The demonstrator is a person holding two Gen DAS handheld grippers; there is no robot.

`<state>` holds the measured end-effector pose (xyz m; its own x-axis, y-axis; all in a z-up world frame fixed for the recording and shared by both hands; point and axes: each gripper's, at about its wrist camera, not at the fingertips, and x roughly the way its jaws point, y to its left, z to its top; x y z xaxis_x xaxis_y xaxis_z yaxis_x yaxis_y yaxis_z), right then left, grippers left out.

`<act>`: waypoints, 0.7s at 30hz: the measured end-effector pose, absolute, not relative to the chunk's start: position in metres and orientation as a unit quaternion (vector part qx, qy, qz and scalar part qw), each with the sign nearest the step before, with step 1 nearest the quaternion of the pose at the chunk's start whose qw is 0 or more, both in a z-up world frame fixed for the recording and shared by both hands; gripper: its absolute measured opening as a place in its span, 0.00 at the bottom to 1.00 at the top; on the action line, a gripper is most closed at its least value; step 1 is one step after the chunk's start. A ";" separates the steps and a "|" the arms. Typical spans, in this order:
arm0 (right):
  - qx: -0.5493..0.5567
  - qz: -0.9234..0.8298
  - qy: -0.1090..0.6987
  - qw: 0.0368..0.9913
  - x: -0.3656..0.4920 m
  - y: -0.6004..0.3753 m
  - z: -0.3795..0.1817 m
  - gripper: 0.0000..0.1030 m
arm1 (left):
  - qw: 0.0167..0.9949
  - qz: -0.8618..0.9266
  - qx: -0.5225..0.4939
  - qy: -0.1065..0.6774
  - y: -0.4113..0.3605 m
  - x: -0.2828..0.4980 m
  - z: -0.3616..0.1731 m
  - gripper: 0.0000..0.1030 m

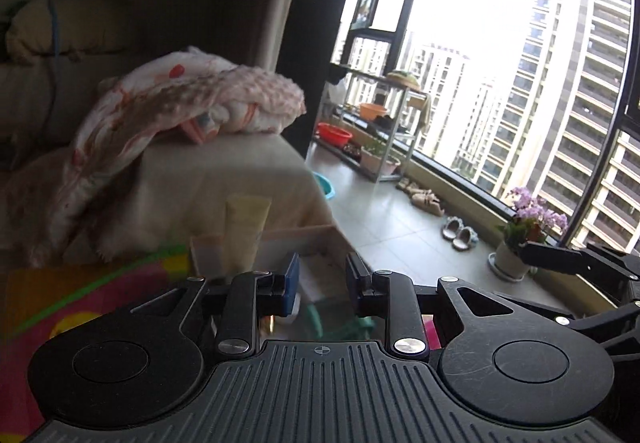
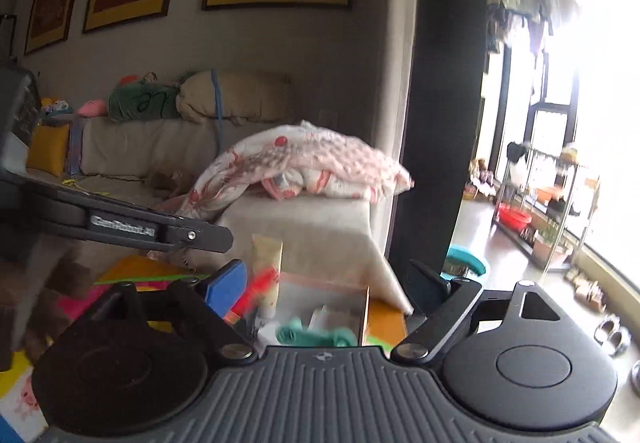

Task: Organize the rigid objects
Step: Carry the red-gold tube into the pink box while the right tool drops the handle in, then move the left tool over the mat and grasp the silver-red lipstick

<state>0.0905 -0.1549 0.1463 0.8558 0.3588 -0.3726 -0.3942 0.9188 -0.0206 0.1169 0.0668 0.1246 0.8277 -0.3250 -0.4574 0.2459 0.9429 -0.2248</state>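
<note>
A shallow box [image 2: 352, 297] stands on the colourful floor mat, with a cream tube [image 2: 267, 263] upright at its left end; the tube also shows in the left wrist view [image 1: 245, 227]. A teal toy car [image 2: 316, 335] lies in front of the box, and a blurred red object [image 2: 256, 291] is by the tube. My right gripper [image 2: 326, 279] is open and empty above the box. My left gripper [image 1: 322, 279] is open with a narrow gap, empty, above the box [image 1: 304, 243]. The left gripper's arm [image 2: 120, 227] crosses the right wrist view.
A beige sofa with a pink patterned blanket [image 2: 304, 159] stands just behind the box. The play mat [image 1: 80, 295] covers the floor at left. A teal basin [image 2: 466, 261] sits on the floor at right. A balcony rack [image 1: 384, 123], slippers [image 1: 460, 231] and a flower pot [image 1: 516, 243] lie further right.
</note>
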 end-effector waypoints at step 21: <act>-0.100 0.208 0.270 0.935 0.036 -0.128 0.027 0.84 | 0.922 -0.074 -0.188 0.329 0.096 0.002 0.014 0.27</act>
<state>0.0363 -0.1282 0.0267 0.7677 0.3345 -0.5465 -0.4428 0.8935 -0.0751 0.0023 0.0964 0.0140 0.7723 -0.2597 -0.5798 0.0119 0.9184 -0.3955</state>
